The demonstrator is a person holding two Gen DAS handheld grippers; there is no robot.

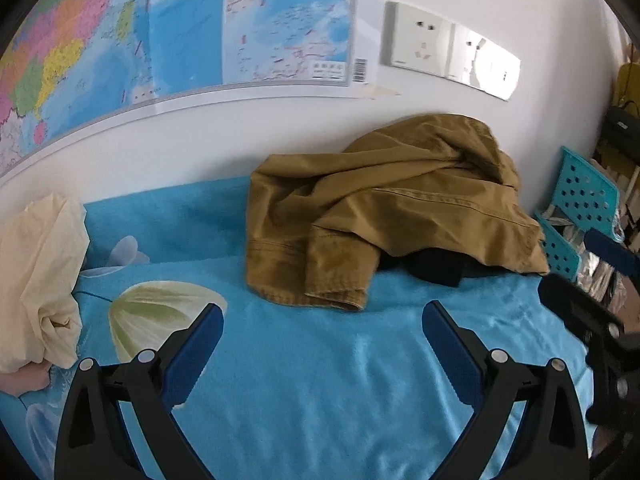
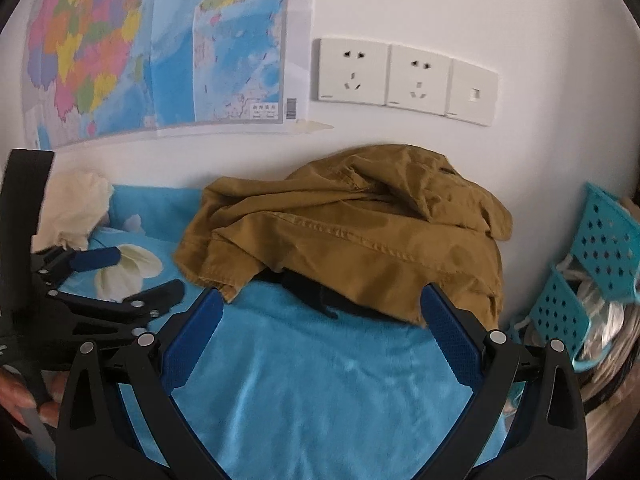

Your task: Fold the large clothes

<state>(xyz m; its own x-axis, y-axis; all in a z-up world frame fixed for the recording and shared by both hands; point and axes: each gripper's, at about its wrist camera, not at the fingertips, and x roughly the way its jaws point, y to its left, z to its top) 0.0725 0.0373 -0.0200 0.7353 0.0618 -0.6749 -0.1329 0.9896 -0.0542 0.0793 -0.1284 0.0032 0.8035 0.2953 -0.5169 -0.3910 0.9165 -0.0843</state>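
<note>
A crumpled mustard-brown jacket (image 1: 392,208) lies heaped against the wall on a blue blanket (image 1: 320,380); it also shows in the right wrist view (image 2: 352,236). A dark garment (image 1: 436,266) pokes out under its front edge, also seen in the right wrist view (image 2: 320,292). My left gripper (image 1: 322,324) is open and empty, just short of the jacket's sleeve cuff. My right gripper (image 2: 322,312) is open and empty, its fingertips at the jacket's front hem. The left gripper (image 2: 132,276) also shows at the left of the right wrist view.
A cream cloth (image 1: 40,280) is bunched at the left of the blanket. Turquoise perforated baskets (image 2: 592,272) stand at the right by the bed edge. The white wall carries a map (image 1: 160,40) and sockets (image 2: 400,76).
</note>
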